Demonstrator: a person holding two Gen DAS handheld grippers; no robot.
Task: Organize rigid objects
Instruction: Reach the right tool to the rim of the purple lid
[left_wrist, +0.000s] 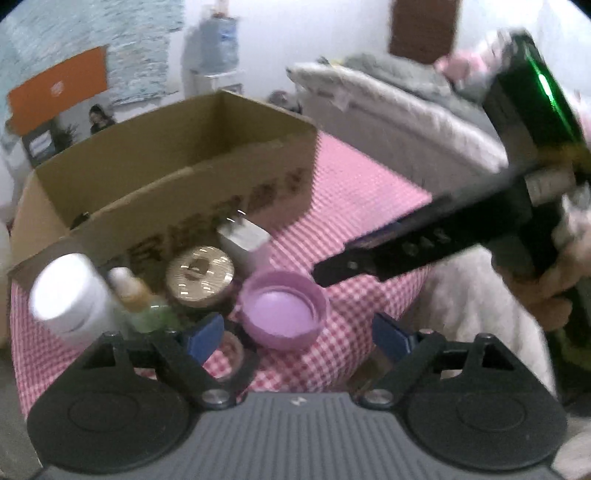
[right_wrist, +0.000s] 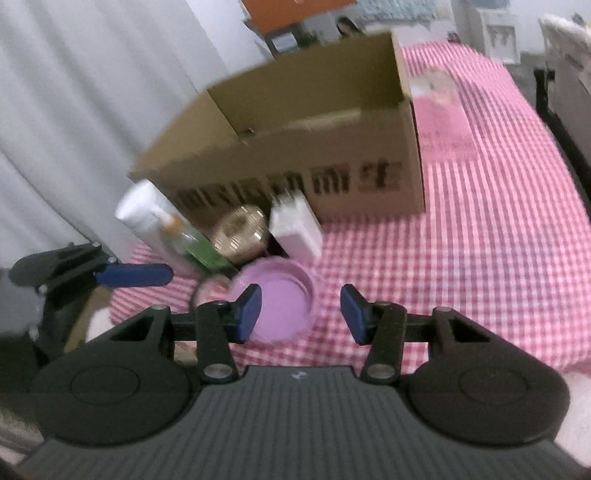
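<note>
Round purple plastic cap (left_wrist: 282, 310), cardboard box (left_wrist: 177, 173).

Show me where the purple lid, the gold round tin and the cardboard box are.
purple lid (left_wrist: 282, 308), left wrist view, on its inner floor.
gold round tin (left_wrist: 199, 273), left wrist view, on its embossed top.
cardboard box (right_wrist: 295, 173), right wrist view, on its printed front wall.

A tabletop (right_wrist: 480, 240) covered in pink-and-white checked cloth is seen, pretty blurry. An open cardboard box (right_wrist: 295, 147) is parked toward the far left corner. Just in front of it, along the left edge, a cluster is lined up: a white bottle (right_wrist: 142, 212), a small green dropper bottle (right_wrist: 192, 240), a gold-lidded jar (right_wrist: 240, 230), a white charger block (right_wrist: 295, 227), and a purple lid (right_wrist: 284, 295) lying open side up nearest the front edge. A pink packet (right_wrist: 443, 118) is laid flat right of the box.
</note>
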